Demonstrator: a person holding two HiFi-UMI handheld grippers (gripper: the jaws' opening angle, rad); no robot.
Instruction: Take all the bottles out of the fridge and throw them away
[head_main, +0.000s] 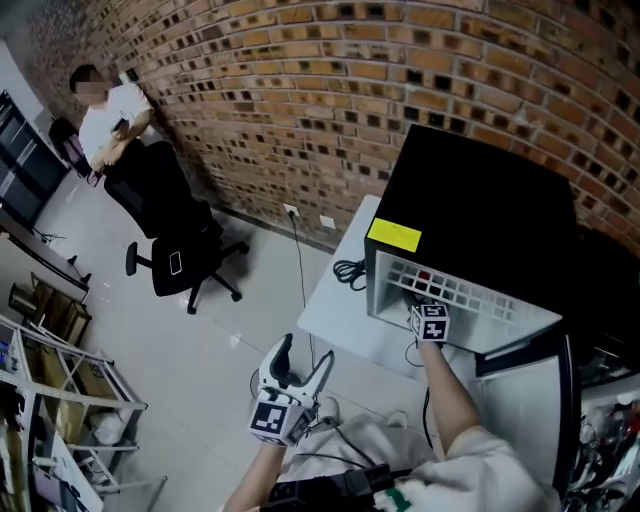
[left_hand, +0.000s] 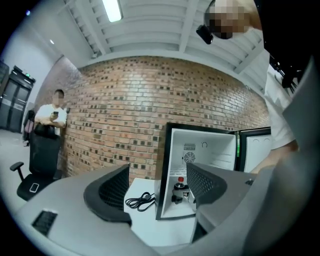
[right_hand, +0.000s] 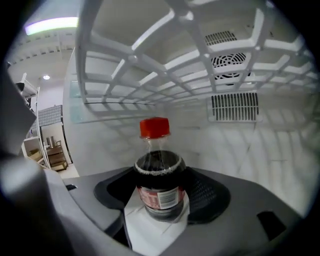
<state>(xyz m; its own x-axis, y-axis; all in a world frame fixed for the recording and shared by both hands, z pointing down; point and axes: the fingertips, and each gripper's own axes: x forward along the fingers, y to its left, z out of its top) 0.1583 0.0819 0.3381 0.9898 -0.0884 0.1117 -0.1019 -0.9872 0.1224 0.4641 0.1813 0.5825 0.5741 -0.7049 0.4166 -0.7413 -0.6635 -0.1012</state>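
A dark cola bottle (right_hand: 160, 185) with a red cap stands upright on the white floor of the open black mini fridge (head_main: 480, 200). In the right gripper view my right gripper (right_hand: 162, 196) has a jaw on each side of the bottle's lower body. A sliver of floor shows beside the bottle, so the gripper counts as open. From the head view, the right gripper (head_main: 428, 312) reaches into the fridge under its white wire shelf (head_main: 455, 290). My left gripper (head_main: 288, 378) hangs open and empty over the floor. It faces the fridge (left_hand: 200, 150), where a bottle (left_hand: 179, 190) shows.
The fridge sits on a white table (head_main: 335, 300) with a coiled black cable (head_main: 348, 270) beside it. Its door (head_main: 530, 390) stands open to the right. A brick wall runs behind. A black office chair (head_main: 170, 225), a person (head_main: 110, 115) and a metal rack (head_main: 60, 400) are at left.
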